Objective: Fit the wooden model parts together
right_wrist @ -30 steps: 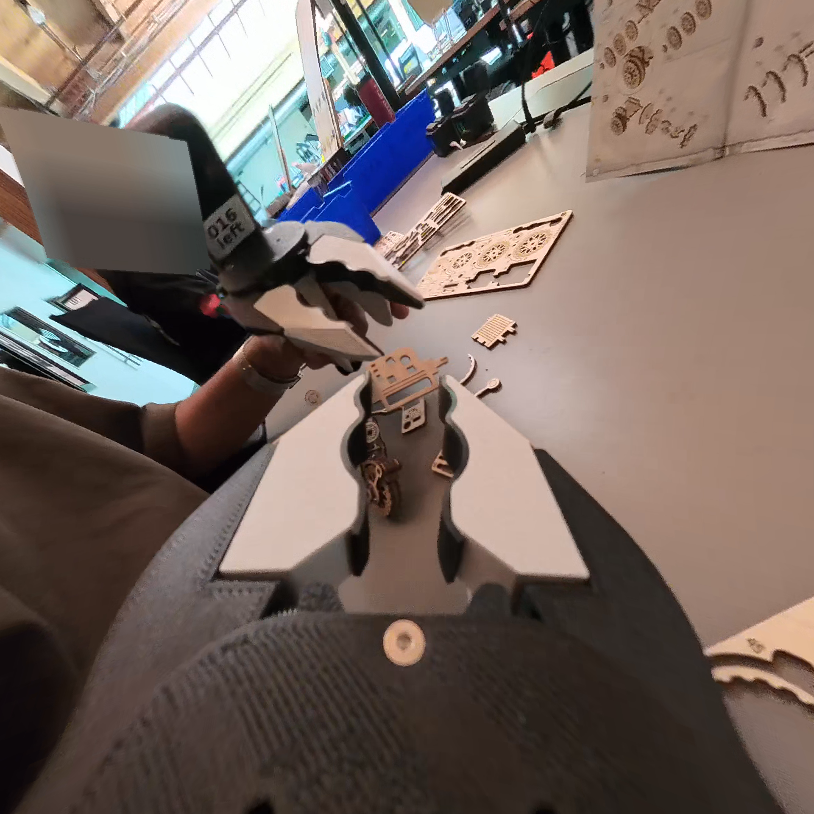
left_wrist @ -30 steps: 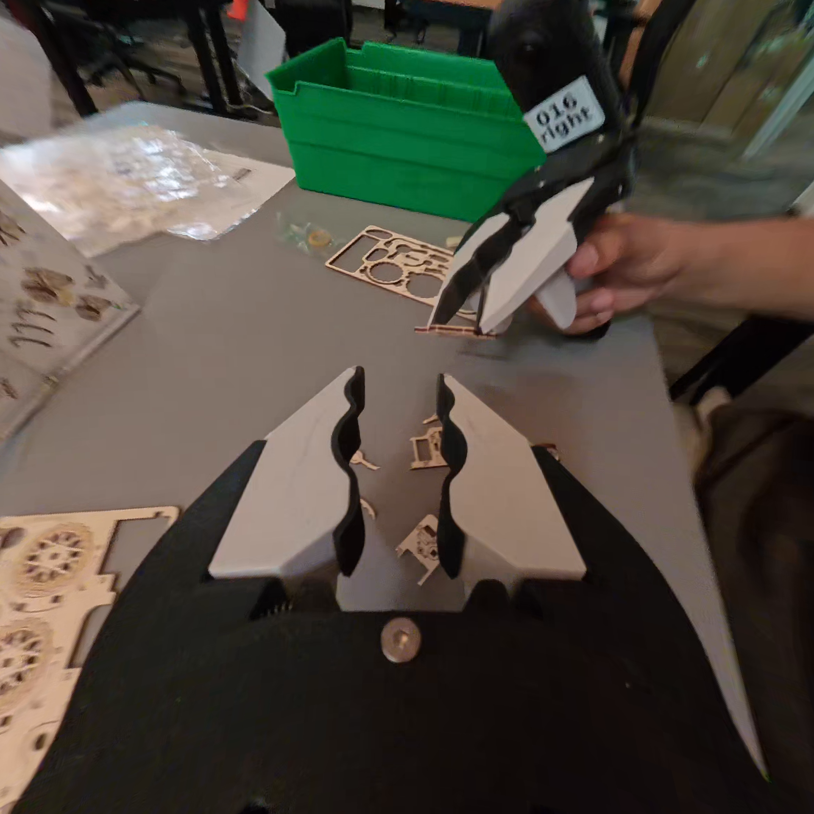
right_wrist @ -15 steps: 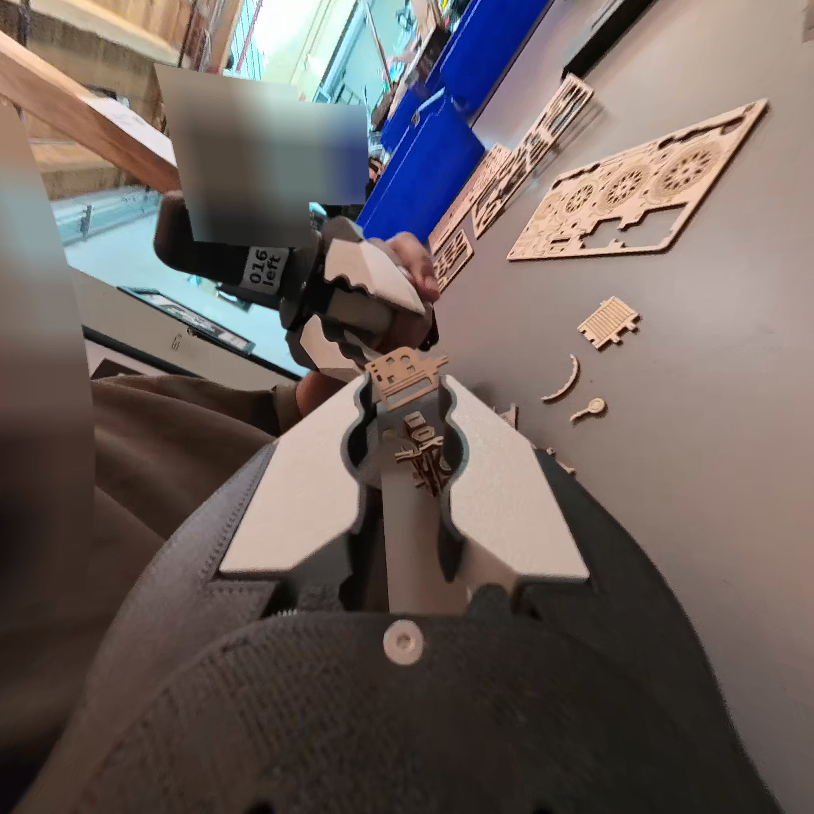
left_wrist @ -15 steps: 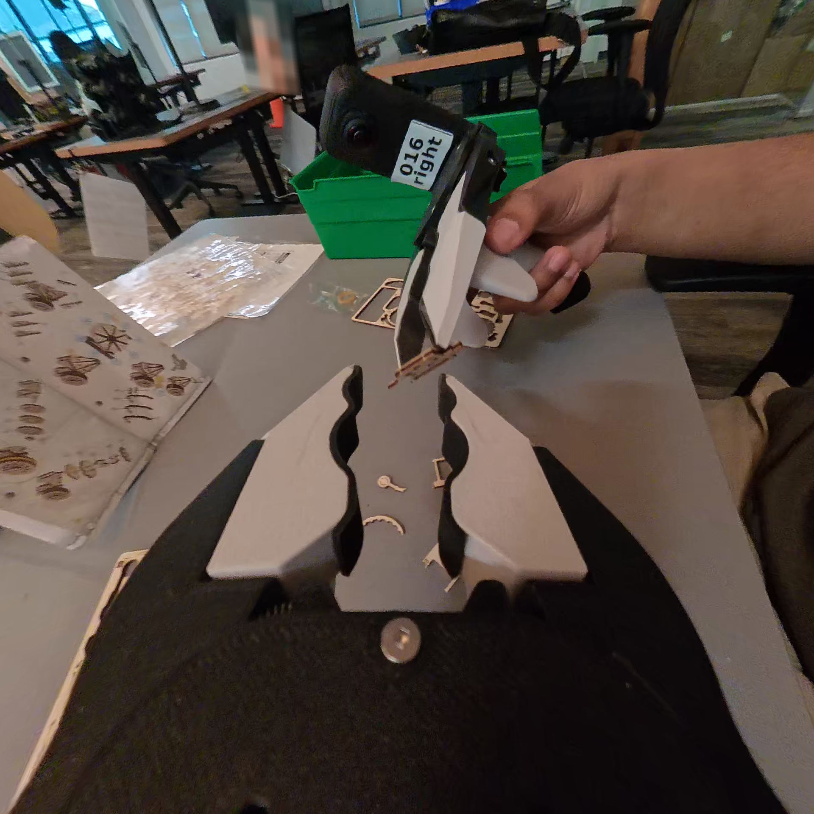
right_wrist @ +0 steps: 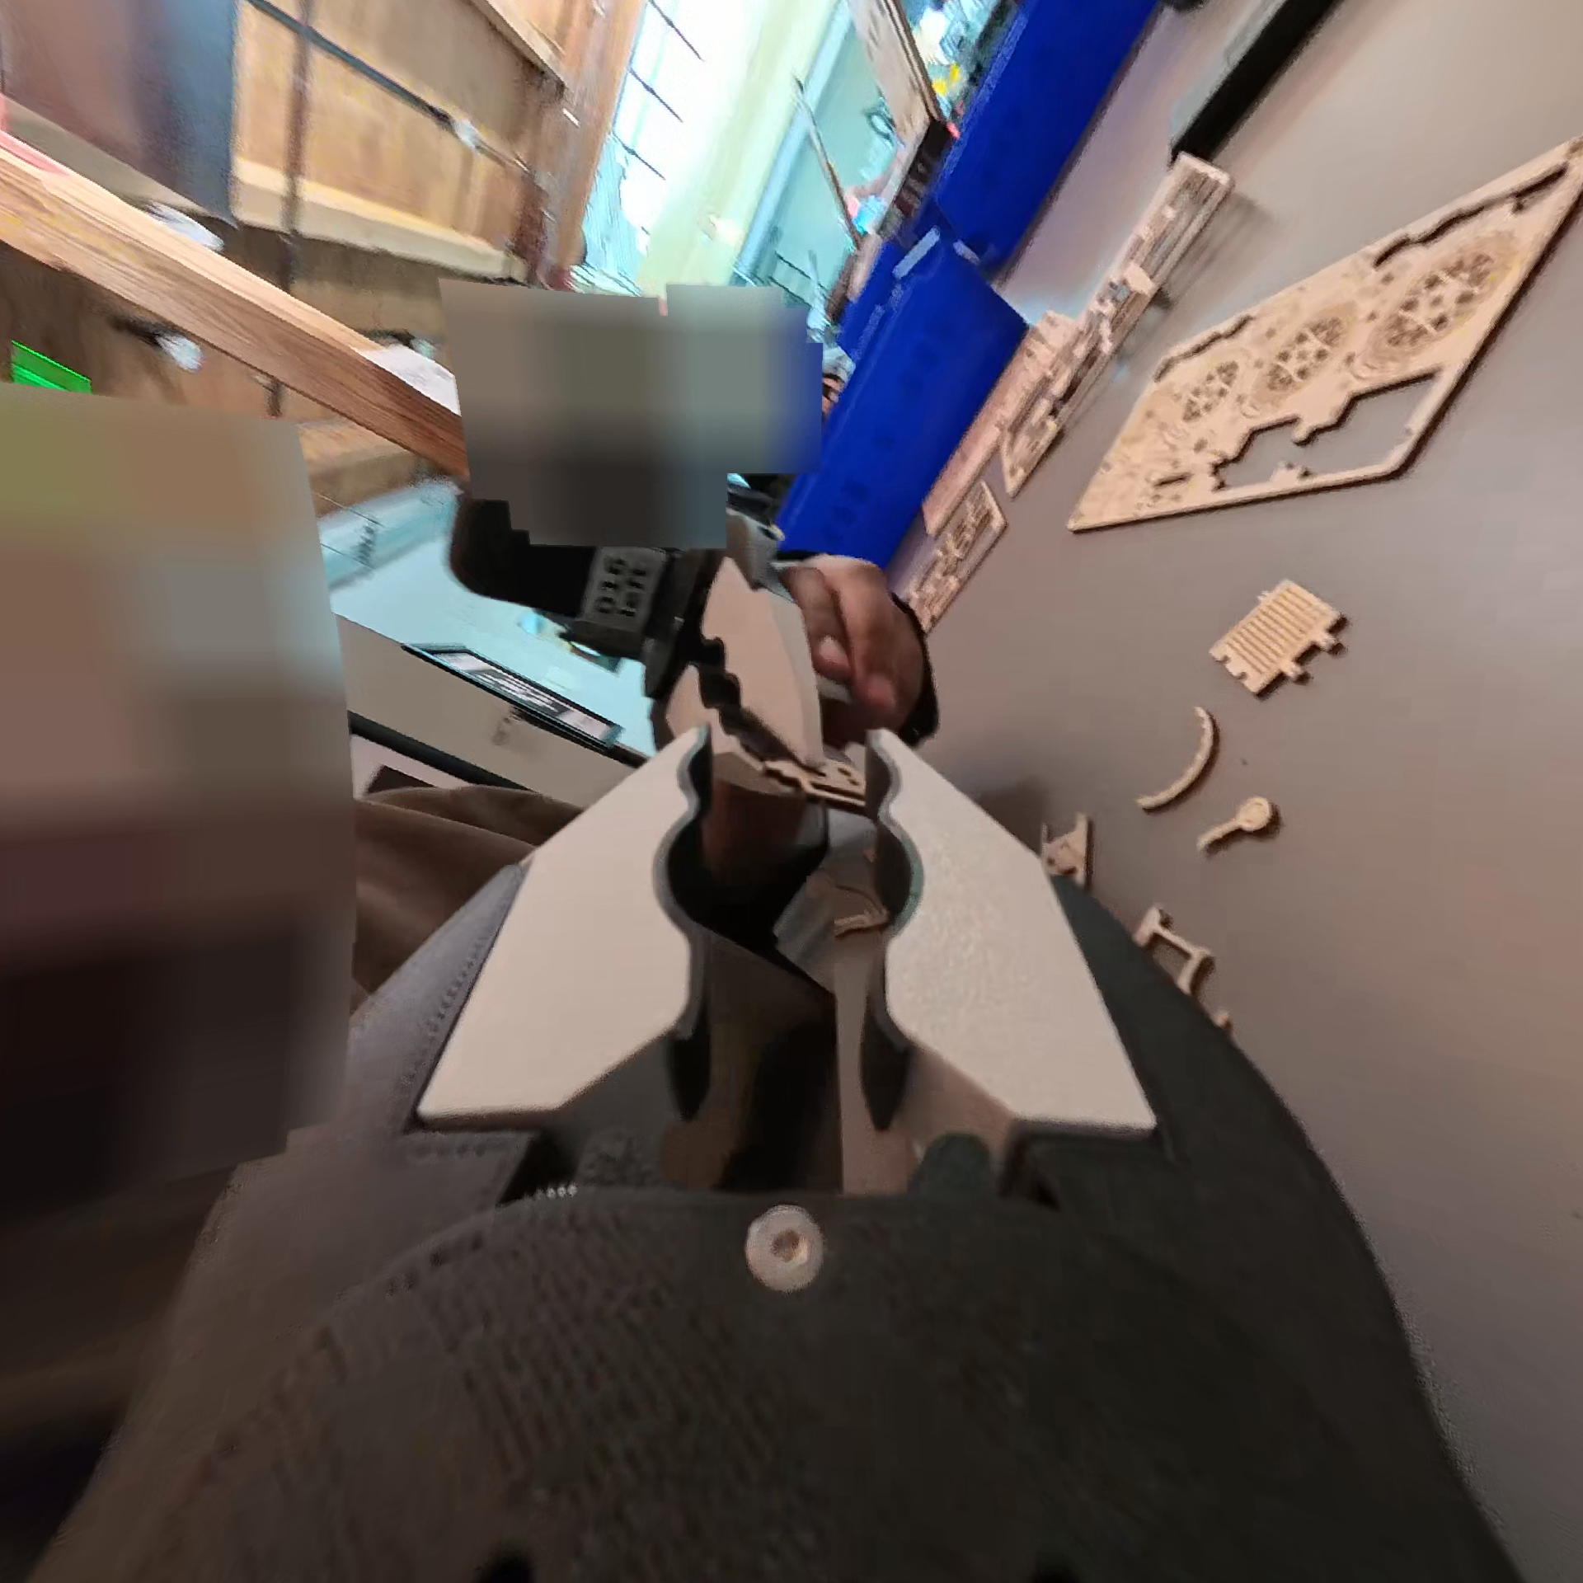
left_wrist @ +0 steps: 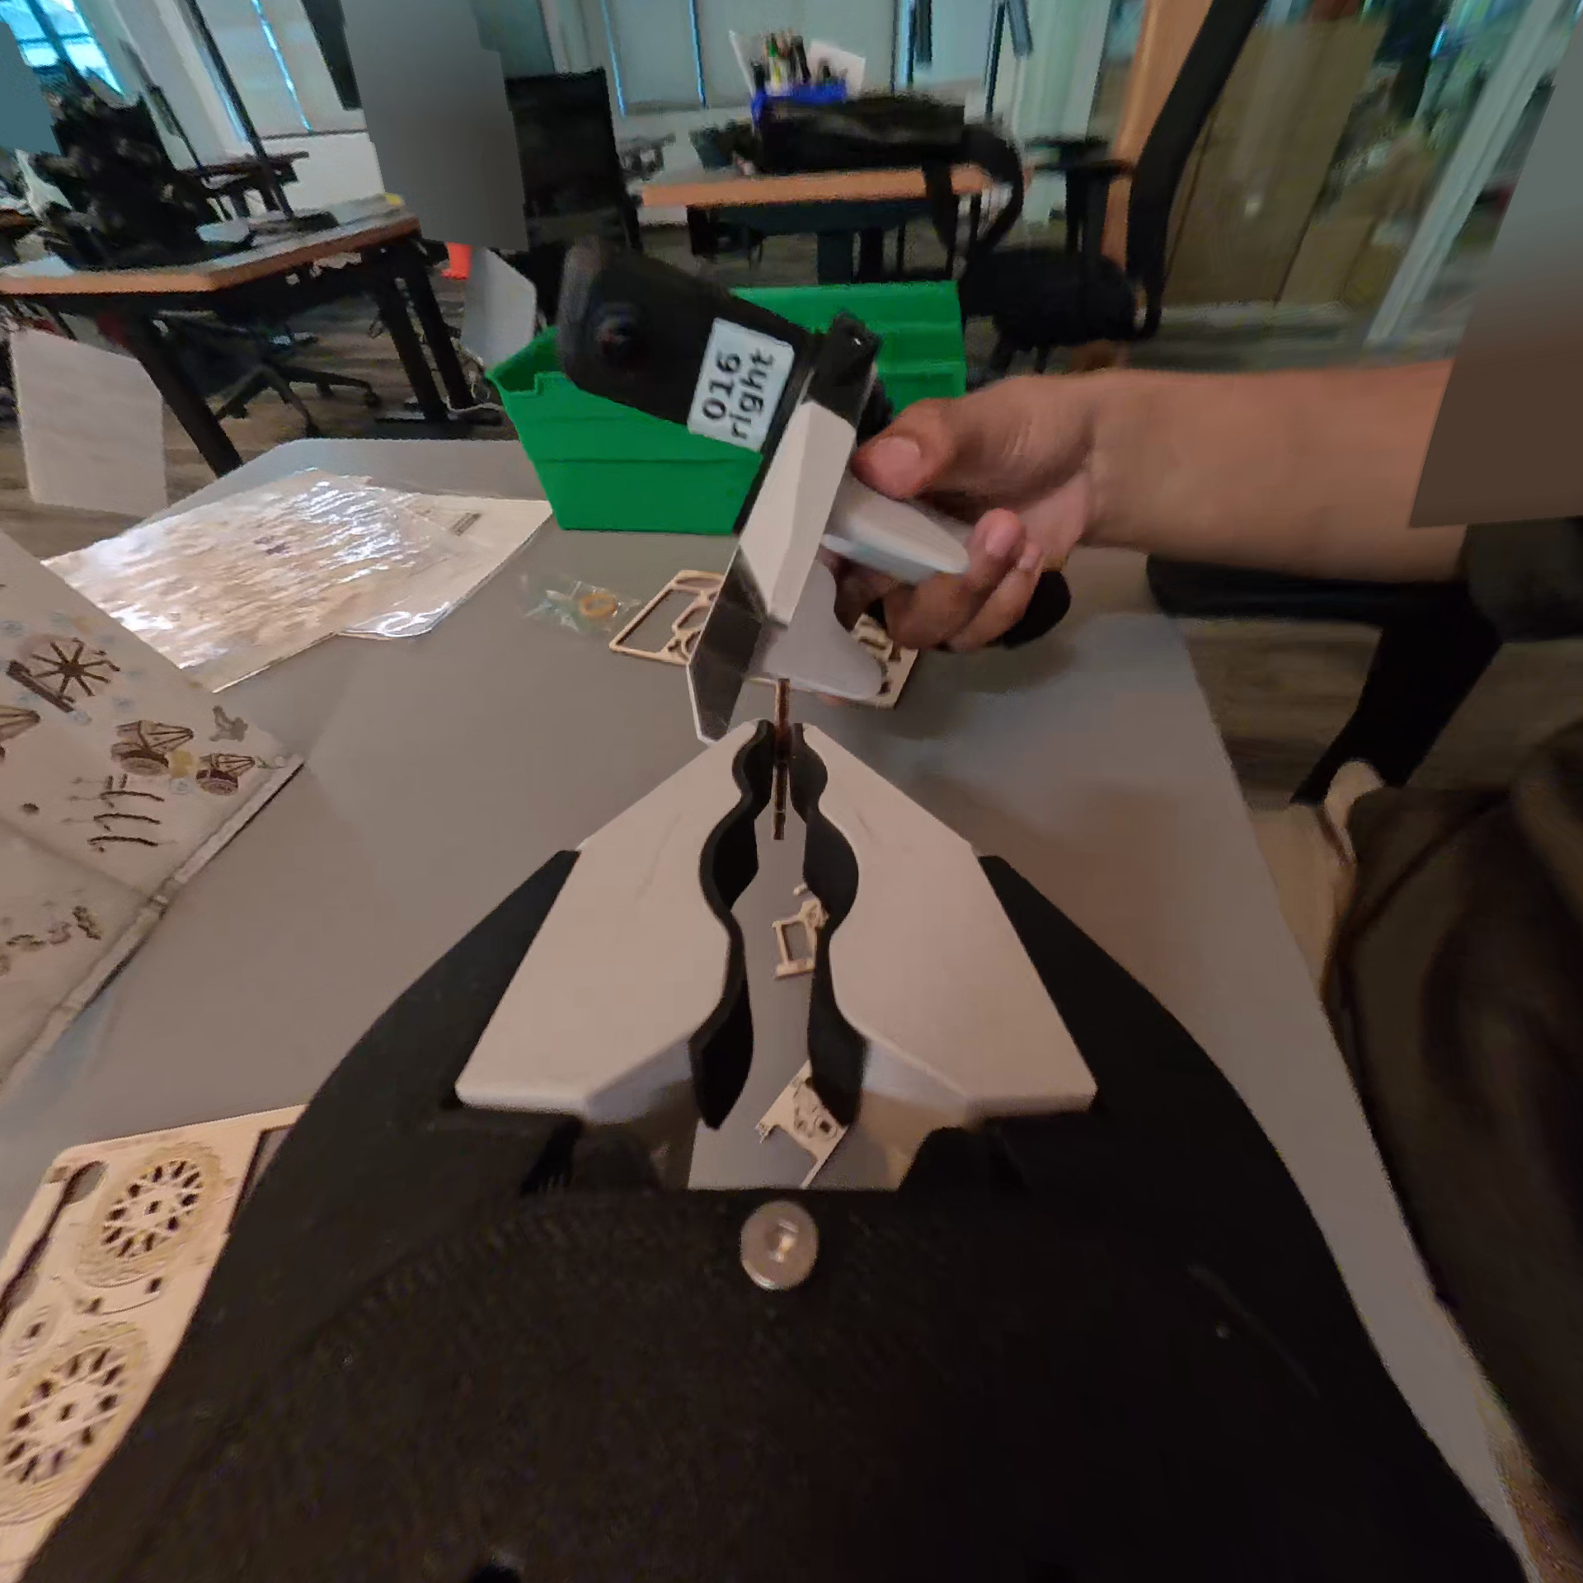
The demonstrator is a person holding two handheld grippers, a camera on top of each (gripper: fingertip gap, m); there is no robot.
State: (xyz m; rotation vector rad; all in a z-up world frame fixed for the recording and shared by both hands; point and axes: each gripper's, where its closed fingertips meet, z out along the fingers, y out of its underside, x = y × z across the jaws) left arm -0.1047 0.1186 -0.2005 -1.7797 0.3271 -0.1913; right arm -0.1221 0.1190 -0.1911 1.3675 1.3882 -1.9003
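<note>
Although the flat wooden part shows only as a thin upright edge in the left wrist view, it sits between both tools above the desk. The left tool is narrowed onto its lower portion; the right tool pinches its top from above. From the right wrist view the part lies blurred across the right tool's tips, its outline hard to read. Loose wooden pieces and a cut-out sheet lie on the desk nearby.
</note>
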